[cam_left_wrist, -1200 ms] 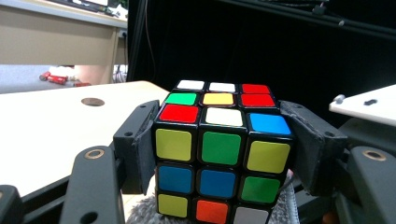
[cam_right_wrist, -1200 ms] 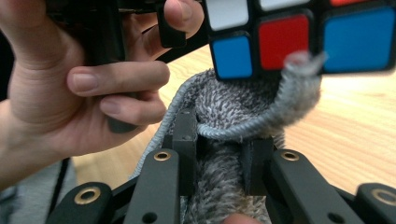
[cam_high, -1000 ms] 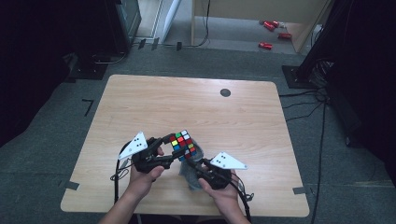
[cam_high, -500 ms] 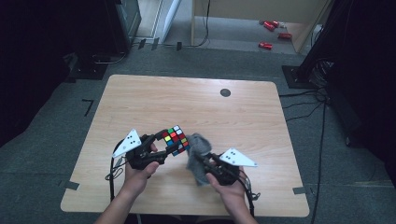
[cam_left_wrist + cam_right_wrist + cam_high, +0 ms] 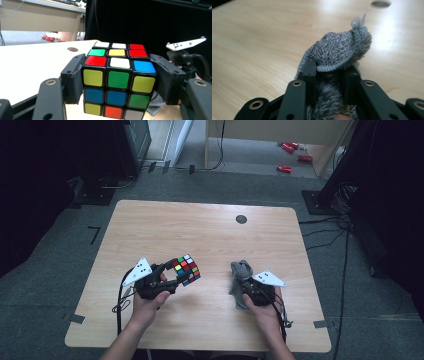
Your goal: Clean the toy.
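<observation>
A scrambled Rubik's cube (image 5: 186,270) (image 5: 117,62) is held just above the table's near left part, with my left gripper (image 5: 176,278) (image 5: 117,86) shut on its two sides. A grey fluffy cloth (image 5: 241,270) (image 5: 342,47) hangs crumpled from my right gripper (image 5: 246,286) (image 5: 329,71), which is low over the table to the right of the cube. Its jaws have just opened a touch, and the cloth is still pinched between them. The cloth's lower end rests on the wood. Cube and cloth are well apart.
The wooden table (image 5: 210,235) has a small dark round hole (image 5: 241,219) near its far edge. Cables trail from both grippers over the near edge. Red items (image 5: 285,169) lie on the floor beyond the table, with dark equipment at both sides.
My right gripper has carried the cloth off the cube, to the right and down onto the table. The left gripper has shifted slightly left with the cube.
</observation>
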Demonstrator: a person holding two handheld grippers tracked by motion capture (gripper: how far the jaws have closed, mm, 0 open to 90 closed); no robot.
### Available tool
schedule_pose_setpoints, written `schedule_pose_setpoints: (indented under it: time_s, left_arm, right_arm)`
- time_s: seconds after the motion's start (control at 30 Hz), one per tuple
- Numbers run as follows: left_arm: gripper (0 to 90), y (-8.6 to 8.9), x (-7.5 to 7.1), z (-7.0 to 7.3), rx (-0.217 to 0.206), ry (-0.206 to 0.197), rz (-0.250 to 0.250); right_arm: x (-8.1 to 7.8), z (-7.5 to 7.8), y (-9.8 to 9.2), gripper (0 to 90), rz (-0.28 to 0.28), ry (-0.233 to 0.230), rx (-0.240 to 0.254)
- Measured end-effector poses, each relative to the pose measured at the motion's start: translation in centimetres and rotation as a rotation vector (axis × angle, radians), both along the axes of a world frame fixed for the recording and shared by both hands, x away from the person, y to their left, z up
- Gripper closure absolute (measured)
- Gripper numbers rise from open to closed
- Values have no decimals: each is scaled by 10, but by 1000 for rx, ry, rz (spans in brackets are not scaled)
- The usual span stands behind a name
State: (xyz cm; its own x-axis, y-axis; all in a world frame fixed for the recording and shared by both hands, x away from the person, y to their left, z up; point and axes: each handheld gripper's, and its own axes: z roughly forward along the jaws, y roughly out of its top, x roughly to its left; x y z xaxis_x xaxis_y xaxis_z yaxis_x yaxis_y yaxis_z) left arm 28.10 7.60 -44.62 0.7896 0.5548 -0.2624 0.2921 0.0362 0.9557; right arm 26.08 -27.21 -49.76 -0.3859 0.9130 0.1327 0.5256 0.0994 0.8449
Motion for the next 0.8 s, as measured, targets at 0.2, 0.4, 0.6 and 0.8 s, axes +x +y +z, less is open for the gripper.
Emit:
schedule_pose_setpoints:
  time_s: [0.2,0.4,0.6,0.8]
  left_arm:
    - [345,2,1,0,1,2,5]
    - [345,4,2,0,-2,10,17]
    - [344,1,3,-1,8,21,21]
    - [345,-8,2,-1,14,35,25]
  right_arm:
    - [3,-4,0,474,9,25,4]
    - [-1,12,-7,219,-77,-44,20]
    - [-10,33,-1,187,-39,-133,79]
    - [-21,40,32,157,115,-156,106]
